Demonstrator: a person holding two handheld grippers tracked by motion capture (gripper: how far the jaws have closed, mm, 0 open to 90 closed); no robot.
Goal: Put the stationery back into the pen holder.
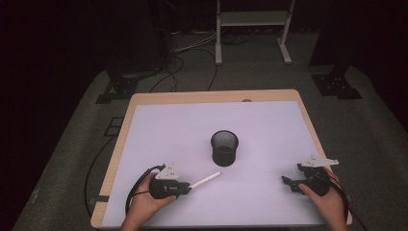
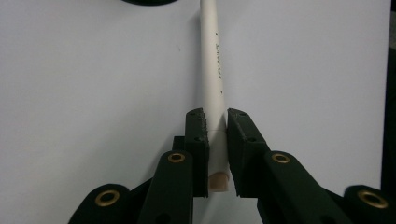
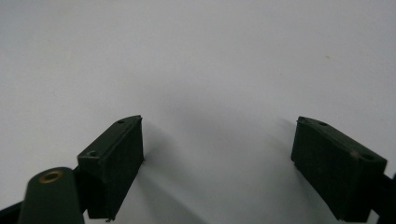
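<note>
High view first: the wooden table is the largest thing here, with a white sheet covering nearly all of its top. Near the middle of that sheet stands a black mesh cup, upright and open at the top. Toward the near edge, the person's left hand holds the left gripper low over the sheet, and the right hand holds the right gripper off to the other side, well apart from the cup. A white pen lies slanted on the sheet between the left gripper and the cup, its far end pointing toward the cup without touching it. Left gripper view shows the jaws closed tight on the pen near its rear end, one pad pressing each side. Right gripper view shows that gripper's jaws spread wide with bare white sheet between them, holding nothing
</note>
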